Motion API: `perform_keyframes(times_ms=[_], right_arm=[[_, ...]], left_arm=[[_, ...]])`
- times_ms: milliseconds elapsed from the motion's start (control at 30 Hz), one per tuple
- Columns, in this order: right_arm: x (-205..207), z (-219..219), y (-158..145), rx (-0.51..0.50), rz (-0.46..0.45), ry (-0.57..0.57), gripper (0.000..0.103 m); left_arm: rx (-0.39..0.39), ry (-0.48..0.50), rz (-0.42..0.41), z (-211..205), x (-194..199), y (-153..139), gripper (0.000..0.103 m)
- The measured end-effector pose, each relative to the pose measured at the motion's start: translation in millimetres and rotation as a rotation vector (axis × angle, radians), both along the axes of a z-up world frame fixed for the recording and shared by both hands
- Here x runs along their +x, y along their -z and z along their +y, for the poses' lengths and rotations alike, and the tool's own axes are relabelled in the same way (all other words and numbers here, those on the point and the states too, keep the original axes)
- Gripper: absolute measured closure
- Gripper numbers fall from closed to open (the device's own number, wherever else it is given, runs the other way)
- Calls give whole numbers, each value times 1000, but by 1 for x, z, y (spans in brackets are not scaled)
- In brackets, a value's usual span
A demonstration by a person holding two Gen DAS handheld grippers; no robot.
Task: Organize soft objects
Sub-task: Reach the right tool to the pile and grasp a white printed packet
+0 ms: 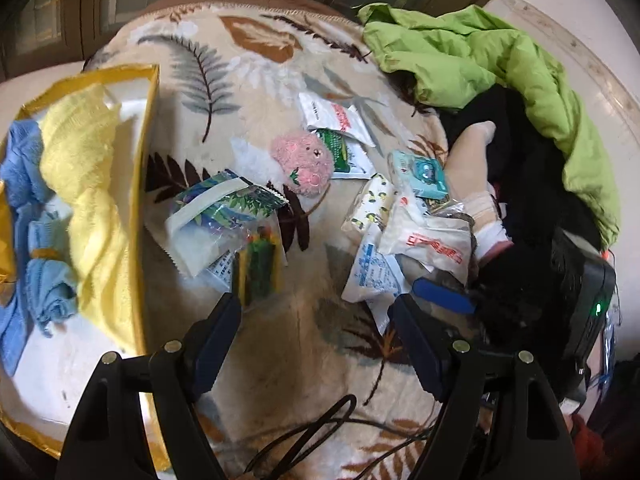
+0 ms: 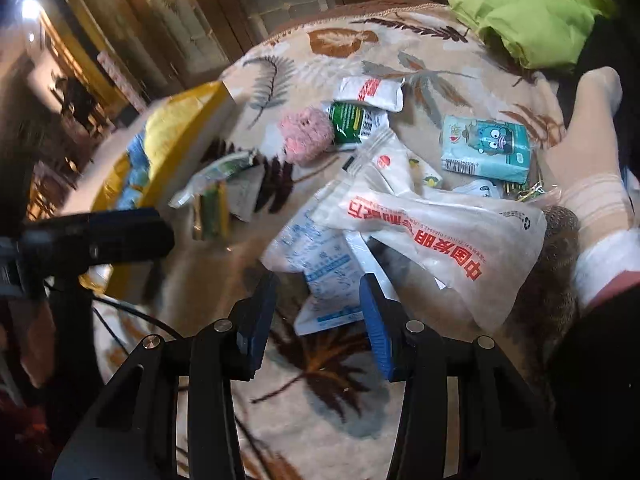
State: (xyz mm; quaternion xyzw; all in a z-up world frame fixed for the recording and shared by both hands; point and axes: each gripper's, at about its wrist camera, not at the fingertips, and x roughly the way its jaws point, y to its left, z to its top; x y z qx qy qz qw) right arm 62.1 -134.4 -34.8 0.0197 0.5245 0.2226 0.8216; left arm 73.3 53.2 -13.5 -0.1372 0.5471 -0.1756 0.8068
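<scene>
A pink plush toy (image 1: 305,164) lies on the leaf-patterned blanket (image 1: 256,92) among several soft packets. It also shows in the right wrist view (image 2: 306,135). A yellow-rimmed bin (image 1: 149,152) at left holds a yellow towel (image 1: 86,184) and a blue cloth (image 1: 24,184). My left gripper (image 1: 316,306) is open and empty above the blanket, near a leaf-print packet (image 1: 216,220). My right gripper (image 2: 320,286) is open and empty, just in front of a white and blue packet (image 2: 320,256) and a white bag with red letters (image 2: 440,240).
A green jacket (image 1: 480,52) lies at the far right over dark clothes. A foot in a pale sock (image 2: 592,152) rests at the right. A teal tissue pack (image 2: 486,148) and a green packet (image 2: 356,124) lie mid-blanket. Black cables (image 1: 320,432) run near me.
</scene>
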Motion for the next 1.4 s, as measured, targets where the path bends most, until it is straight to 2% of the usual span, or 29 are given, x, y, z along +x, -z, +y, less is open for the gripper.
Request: perform_keyframes(times_ms=[167, 300, 633, 733, 833, 1000, 1167, 1400], right_arm=[[7, 0, 10, 27, 25, -24, 60], [14, 7, 14, -9, -9, -65, 60], [23, 10, 19, -49, -28, -64, 59], [27, 7, 24, -47, 6, -34, 60], [30, -3, 27, -6, 35, 13, 69], [25, -7, 26, 26, 47, 32, 72], [24, -8, 24, 57, 54, 37, 79], [3, -11, 19, 160, 125, 22, 82]], left_arm=[[41, -45, 27, -2, 12, 10, 24], [78, -65, 72, -3, 24, 23, 24], [174, -73, 102, -24, 42, 30, 22], [145, -45, 126, -31, 43, 35, 23], [153, -62, 162, -30, 45, 43, 24], [137, -98, 172, -15, 47, 45, 60], [143, -102, 182, -8, 47, 47, 85], [104, -98, 172, 4, 29, 43, 89]])
